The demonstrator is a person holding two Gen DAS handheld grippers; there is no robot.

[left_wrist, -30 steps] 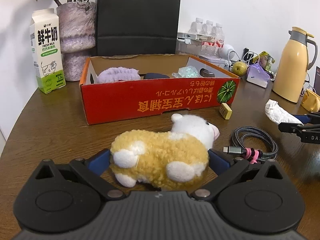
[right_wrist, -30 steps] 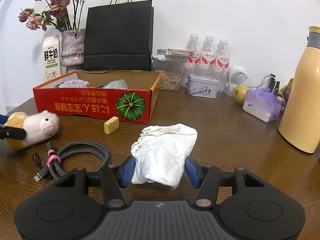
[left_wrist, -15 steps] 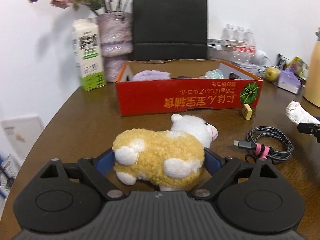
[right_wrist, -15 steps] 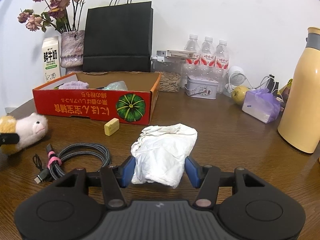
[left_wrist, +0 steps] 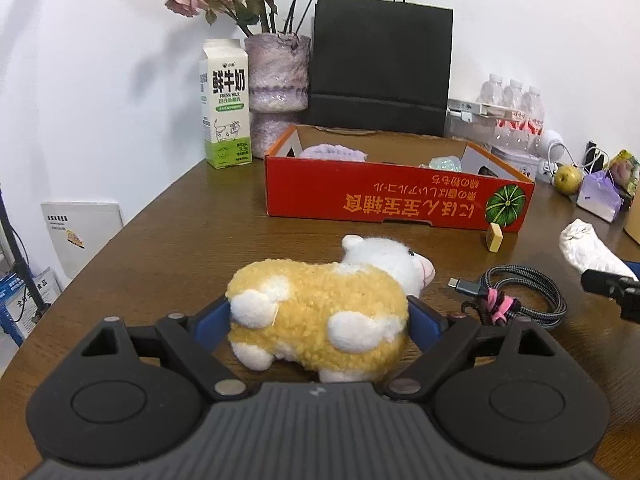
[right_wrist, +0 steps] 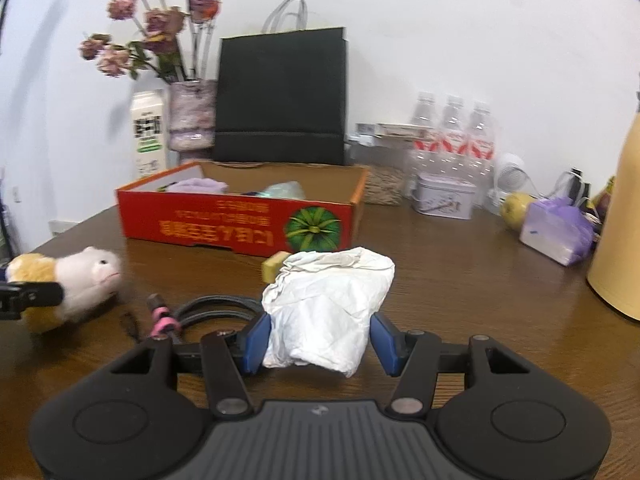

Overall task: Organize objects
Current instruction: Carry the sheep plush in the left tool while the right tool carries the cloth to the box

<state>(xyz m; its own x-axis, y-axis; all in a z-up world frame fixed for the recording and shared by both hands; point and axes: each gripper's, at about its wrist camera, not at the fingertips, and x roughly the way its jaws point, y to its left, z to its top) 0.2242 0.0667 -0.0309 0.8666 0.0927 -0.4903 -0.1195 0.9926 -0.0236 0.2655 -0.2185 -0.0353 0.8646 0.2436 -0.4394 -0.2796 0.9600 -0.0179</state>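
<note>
My left gripper (left_wrist: 320,320) is shut on a yellow and white plush sheep (left_wrist: 320,312) and holds it above the wooden table (left_wrist: 180,240). The sheep also shows at the left of the right wrist view (right_wrist: 64,280). My right gripper (right_wrist: 320,340) is shut on a crumpled white paper wad (right_wrist: 328,304), lifted off the table; it also shows in the left wrist view (left_wrist: 588,248). The red cardboard box (left_wrist: 400,196) stands ahead, open at the top, with a purple fluffy item (left_wrist: 334,153) and a clear wrapper (left_wrist: 444,162) inside.
A coiled braided cable (left_wrist: 520,296) and a small yellow block (left_wrist: 495,235) lie in front of the box. Behind it stand a milk carton (left_wrist: 226,104), a flower vase (left_wrist: 278,76), a black paper bag (left_wrist: 380,68) and water bottles (right_wrist: 452,136). A yellow thermos (right_wrist: 624,220) stands at right.
Both grippers have risen with their loads. The left one has pulled back and up with the sheep. The right one has lifted the paper wad and turned a little left.
</note>
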